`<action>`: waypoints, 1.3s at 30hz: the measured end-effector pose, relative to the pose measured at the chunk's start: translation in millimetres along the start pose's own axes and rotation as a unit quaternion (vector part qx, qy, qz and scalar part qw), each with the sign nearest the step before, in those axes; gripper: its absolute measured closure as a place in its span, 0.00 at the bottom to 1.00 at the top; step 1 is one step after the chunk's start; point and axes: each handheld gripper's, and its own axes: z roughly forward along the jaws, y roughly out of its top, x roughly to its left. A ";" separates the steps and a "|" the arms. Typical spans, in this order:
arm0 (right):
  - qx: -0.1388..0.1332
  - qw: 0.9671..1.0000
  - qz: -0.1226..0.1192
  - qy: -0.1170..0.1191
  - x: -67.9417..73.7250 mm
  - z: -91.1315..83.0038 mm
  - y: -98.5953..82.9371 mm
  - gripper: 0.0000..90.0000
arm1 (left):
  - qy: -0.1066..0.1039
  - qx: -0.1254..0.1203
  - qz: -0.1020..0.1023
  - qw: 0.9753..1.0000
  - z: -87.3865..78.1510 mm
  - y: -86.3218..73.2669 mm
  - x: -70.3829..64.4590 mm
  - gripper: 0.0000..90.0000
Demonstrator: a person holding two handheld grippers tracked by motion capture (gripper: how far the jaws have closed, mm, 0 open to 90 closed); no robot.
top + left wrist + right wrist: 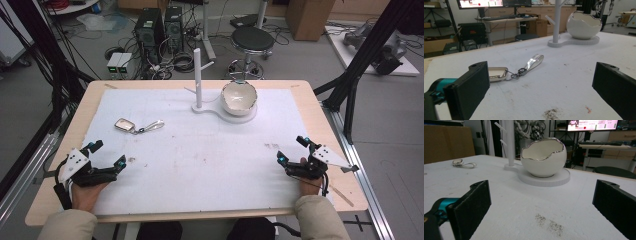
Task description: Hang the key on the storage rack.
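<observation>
Both my grippers rest wide open and empty: left gripper (106, 154), right gripper (292, 149). The key fob (497, 73) lies just ahead of my left jaws; reaching for it seems the likely next move.

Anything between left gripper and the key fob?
Nothing: bare white mat between the left gripper and key fob, seen in high view and left gripper view.

Black stool (252, 40), computer towers (159, 27), grey floor (30, 95)
</observation>
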 end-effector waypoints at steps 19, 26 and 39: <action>0.003 1.000 0.004 0.001 0.9 -0.2 0.0 0.01 | -0.001 0.002 0.001 1.000 0.6 0.4 0.4 0.02; 0.004 1.000 0.002 0.001 0.3 0.7 0.3 0.01 | -0.022 0.028 0.009 0.999 13.4 17.1 9.3 0.02; 0.005 1.000 0.002 0.000 0.3 0.9 0.4 0.01 | -0.086 0.110 0.067 0.988 65.0 83.5 40.0 0.02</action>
